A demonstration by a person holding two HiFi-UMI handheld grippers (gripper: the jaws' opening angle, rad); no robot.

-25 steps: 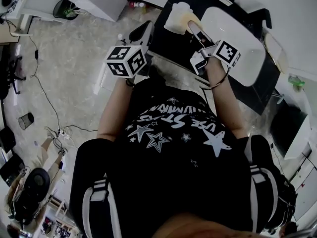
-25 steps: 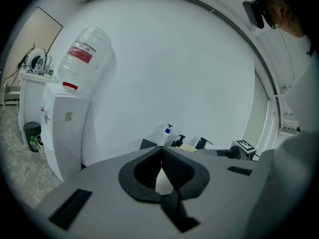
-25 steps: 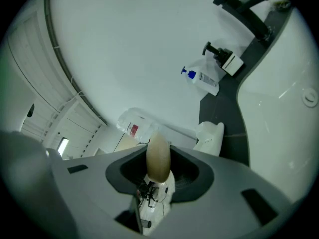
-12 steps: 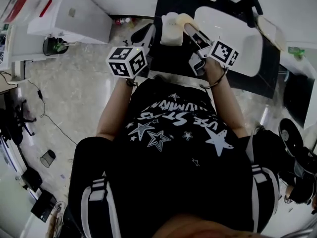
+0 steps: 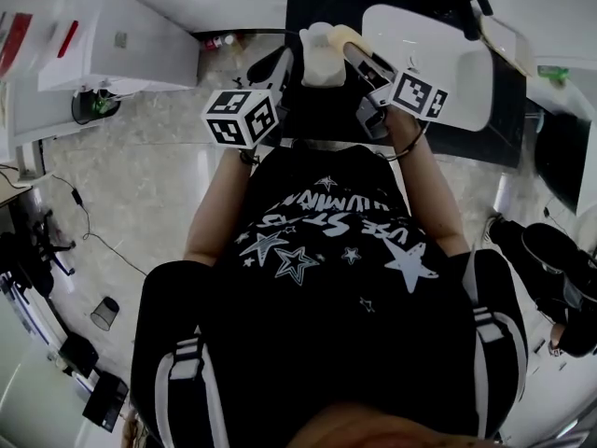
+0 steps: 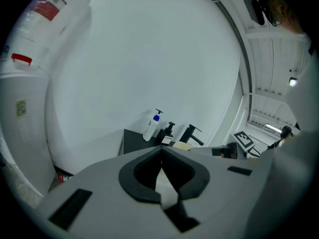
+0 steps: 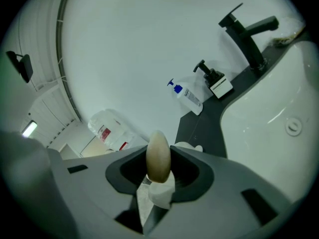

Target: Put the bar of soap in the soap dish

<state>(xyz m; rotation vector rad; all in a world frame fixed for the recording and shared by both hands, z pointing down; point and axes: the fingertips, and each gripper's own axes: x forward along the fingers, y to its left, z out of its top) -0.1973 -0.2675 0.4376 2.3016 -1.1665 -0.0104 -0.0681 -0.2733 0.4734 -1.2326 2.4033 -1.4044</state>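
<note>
In the head view the pale yellow bar of soap is clamped on edge between the jaws of my right gripper. It hangs just right of the white soap dish on the black counter. The right gripper view shows the soap upright between the pads, with the dish below it. My left gripper reaches to the dish's left side. Its jaws are shut with nothing between them. The left gripper view also shows the soap to the right.
A white sink basin is set into the counter right of the dish. A black faucet, a black pump dispenser and a white pump bottle stand by the wall. A white cabinet is at the left on the floor.
Both grippers have moved a little forward and down towards the counter and the dish. The soap has stayed in the right gripper's jaws.
</note>
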